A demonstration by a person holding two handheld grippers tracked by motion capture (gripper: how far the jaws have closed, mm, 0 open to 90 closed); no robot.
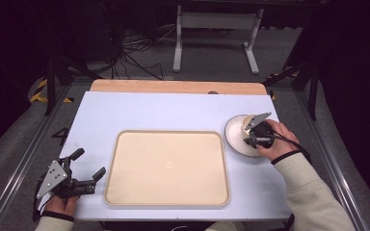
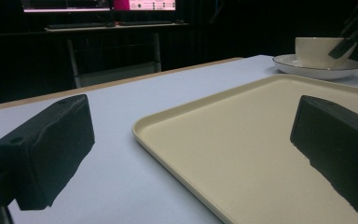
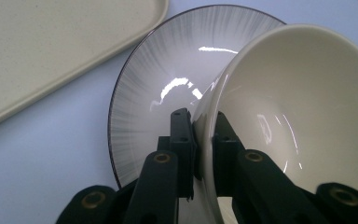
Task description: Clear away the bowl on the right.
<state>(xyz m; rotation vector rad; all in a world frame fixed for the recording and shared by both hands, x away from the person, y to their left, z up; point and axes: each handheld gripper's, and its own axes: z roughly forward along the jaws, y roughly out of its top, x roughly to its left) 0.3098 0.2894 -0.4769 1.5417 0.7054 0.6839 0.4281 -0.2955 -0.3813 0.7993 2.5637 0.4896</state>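
High view: the right gripper (image 1: 253, 129) is reaching over the plate (image 1: 232, 137) at the table's (image 1: 183, 108) right side, gripping a cup there. The left gripper (image 1: 84, 169) is resting wide apart beside the tray (image 1: 167, 166), holding nothing.

Left gripper view: 2 spread jaws are framing the tray (image 2: 261, 154); the cup (image 2: 318, 51) is sitting on the plate (image 2: 307, 71) far off.

Right gripper view: jaws are pinching the cup's (image 3: 303, 107) rim, 1 inside, 1 outside, likely for lifting. The tray (image 3: 60, 51) is lying near, unobstructed.
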